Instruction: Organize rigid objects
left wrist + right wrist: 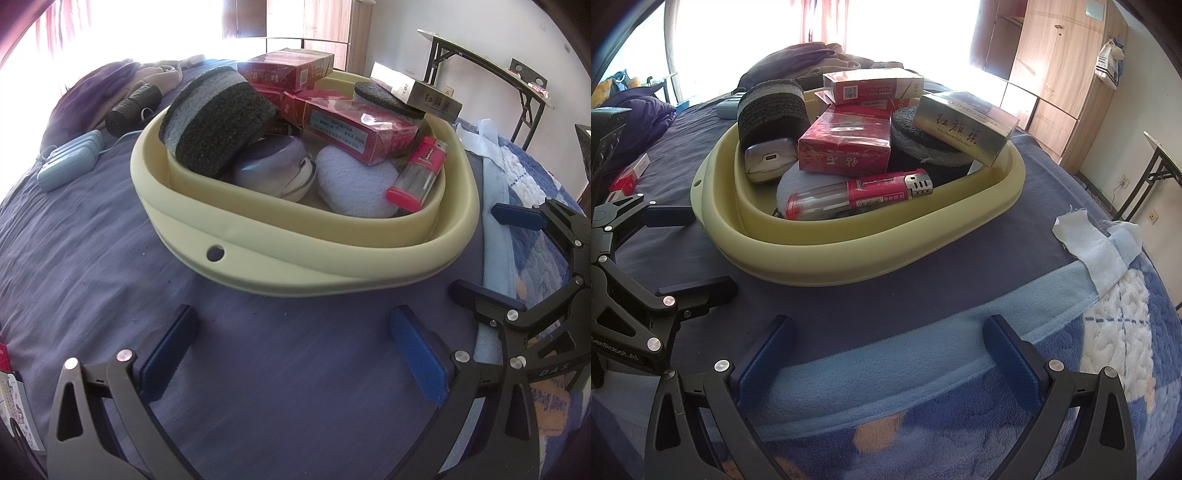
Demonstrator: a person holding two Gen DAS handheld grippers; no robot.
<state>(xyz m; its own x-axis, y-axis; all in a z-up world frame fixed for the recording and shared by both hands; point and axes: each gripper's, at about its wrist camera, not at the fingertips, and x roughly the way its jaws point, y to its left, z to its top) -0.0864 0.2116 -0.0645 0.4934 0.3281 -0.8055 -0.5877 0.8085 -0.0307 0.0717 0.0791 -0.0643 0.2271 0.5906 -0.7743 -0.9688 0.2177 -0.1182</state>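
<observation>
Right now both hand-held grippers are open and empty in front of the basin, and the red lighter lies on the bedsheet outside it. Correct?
One thing is wrong: the lighter lies inside the basin, leaning on its near wall, not on the bedsheet. Both wrist views show it. The rest holds: the left hand-held gripper and the right hand-held gripper are open and empty in front of the basin.

A purple bedsheet [92,258] covers the bed, with a blue fleece blanket [923,387] along its edge. A wooden wardrobe [1060,74] and a folding table [491,62] stand behind
</observation>
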